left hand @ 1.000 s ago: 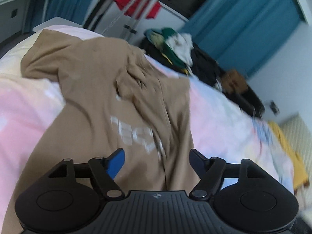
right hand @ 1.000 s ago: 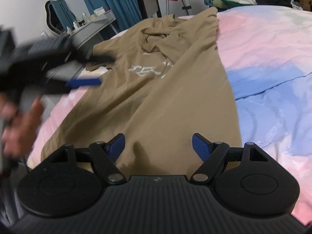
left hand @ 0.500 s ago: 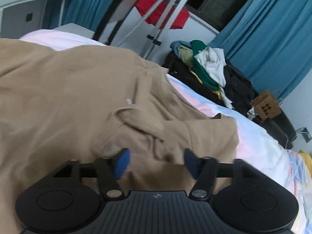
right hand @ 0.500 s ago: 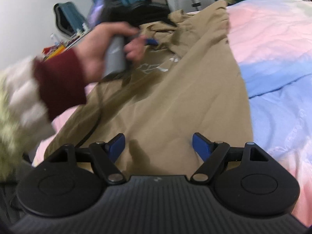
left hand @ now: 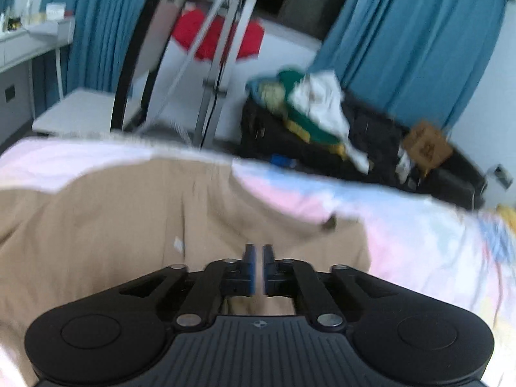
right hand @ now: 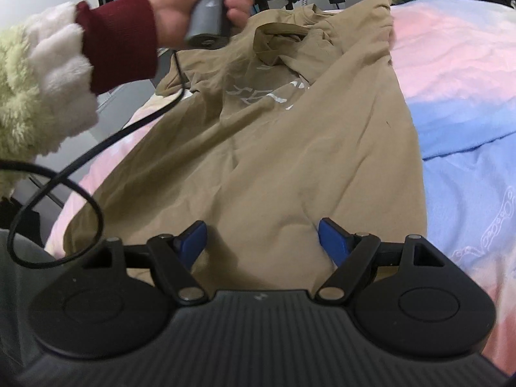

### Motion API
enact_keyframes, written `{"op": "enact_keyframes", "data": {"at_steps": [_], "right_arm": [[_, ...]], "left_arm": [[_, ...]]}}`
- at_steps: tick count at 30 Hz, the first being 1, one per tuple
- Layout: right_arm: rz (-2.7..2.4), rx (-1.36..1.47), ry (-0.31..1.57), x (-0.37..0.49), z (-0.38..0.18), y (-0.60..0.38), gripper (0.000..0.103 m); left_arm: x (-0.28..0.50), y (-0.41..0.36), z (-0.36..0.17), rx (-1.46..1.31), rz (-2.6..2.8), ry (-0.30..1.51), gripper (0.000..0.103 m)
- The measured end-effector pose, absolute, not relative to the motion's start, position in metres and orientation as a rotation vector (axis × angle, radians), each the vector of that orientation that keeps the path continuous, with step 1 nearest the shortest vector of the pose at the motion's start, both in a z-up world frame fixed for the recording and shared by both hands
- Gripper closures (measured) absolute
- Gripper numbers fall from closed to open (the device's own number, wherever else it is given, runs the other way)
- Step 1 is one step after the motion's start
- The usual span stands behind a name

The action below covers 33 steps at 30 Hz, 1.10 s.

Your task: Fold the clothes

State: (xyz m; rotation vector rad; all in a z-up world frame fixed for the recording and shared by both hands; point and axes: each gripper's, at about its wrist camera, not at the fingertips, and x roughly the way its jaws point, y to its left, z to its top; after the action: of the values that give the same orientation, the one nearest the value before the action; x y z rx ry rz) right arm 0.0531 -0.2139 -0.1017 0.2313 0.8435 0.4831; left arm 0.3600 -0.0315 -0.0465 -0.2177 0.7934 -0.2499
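Note:
A tan T-shirt (right hand: 290, 148) with white print lies spread on the pastel bedsheet (right hand: 451, 64). It also shows in the left wrist view (left hand: 113, 225). My left gripper (left hand: 257, 258) is shut on the shirt's fabric near the collar end; the pinched cloth is hidden between the jaws. In the right wrist view the hand holding that gripper's handle (right hand: 206, 16) hovers over the collar. My right gripper (right hand: 262, 242) is open, its blue fingers straddling the shirt's near hem without gripping it.
A clothes pile (left hand: 309, 109) on dark luggage and a drying rack with a red garment (left hand: 216, 32) stand beyond the bed's far edge. Blue curtains (left hand: 403, 32) hang behind. A desk (left hand: 29, 42) is at the left. A black cable (right hand: 80, 167) trails over the bed's left edge.
My left gripper has moved forward to the collar end and closed from open onto the shirt. The right gripper has stayed open at the hem.

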Motion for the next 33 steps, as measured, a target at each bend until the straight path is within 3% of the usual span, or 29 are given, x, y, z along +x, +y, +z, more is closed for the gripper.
{"op": "enact_keyframes", "data": {"at_steps": [1,2,3,7,8,10,12,19,25,28,30,32,33], "right_arm": [[0.483,0.232,0.844,0.053,-0.101,-0.214,0.024],[0.482,0.234,0.844,0.052,-0.101,-0.214,0.024],[0.482,0.238,0.844,0.052,-0.101,-0.215,0.024],[0.483,0.255,0.844,0.056,-0.102,-0.217,0.024],[0.483,0.255,0.842,0.056,-0.102,-0.217,0.024],[0.483,0.248,0.841,0.056,-0.102,-0.216,0.024],[0.483,0.239,0.839,0.054,-0.102,-0.215,0.024],[0.480,0.231,0.845,0.053,-0.101,-0.215,0.025],[0.478,0.211,0.853,0.055,-0.101,-0.213,0.025],[0.476,0.208,0.855,0.055,-0.101,-0.213,0.025],[0.475,0.208,0.857,0.054,-0.101,-0.213,0.025],[0.475,0.211,0.857,0.054,-0.101,-0.212,0.025],[0.475,0.212,0.858,0.054,-0.101,-0.212,0.025]], "left_arm": [[0.355,-0.031,-0.051,-0.216,-0.246,0.829,0.064],[0.351,-0.032,-0.055,-0.213,-0.241,0.862,0.043],[0.347,-0.036,-0.059,-0.204,-0.235,0.886,0.032],[0.338,-0.051,-0.078,-0.142,-0.226,0.954,0.026],[0.336,-0.056,-0.083,-0.120,-0.223,0.963,0.029],[0.330,-0.062,-0.091,-0.062,-0.190,0.958,0.047],[0.323,-0.058,-0.094,-0.068,-0.160,0.955,0.095],[0.280,0.009,-0.084,-0.331,-0.106,0.941,0.097],[0.257,0.051,-0.098,-0.378,-0.101,0.982,0.093],[0.256,0.057,-0.094,-0.394,-0.117,0.971,0.070],[0.258,0.059,-0.088,-0.410,-0.130,0.956,0.031],[0.265,0.059,-0.081,-0.442,-0.148,0.921,0.020],[0.270,0.059,-0.078,-0.461,-0.155,0.904,0.019]]}}
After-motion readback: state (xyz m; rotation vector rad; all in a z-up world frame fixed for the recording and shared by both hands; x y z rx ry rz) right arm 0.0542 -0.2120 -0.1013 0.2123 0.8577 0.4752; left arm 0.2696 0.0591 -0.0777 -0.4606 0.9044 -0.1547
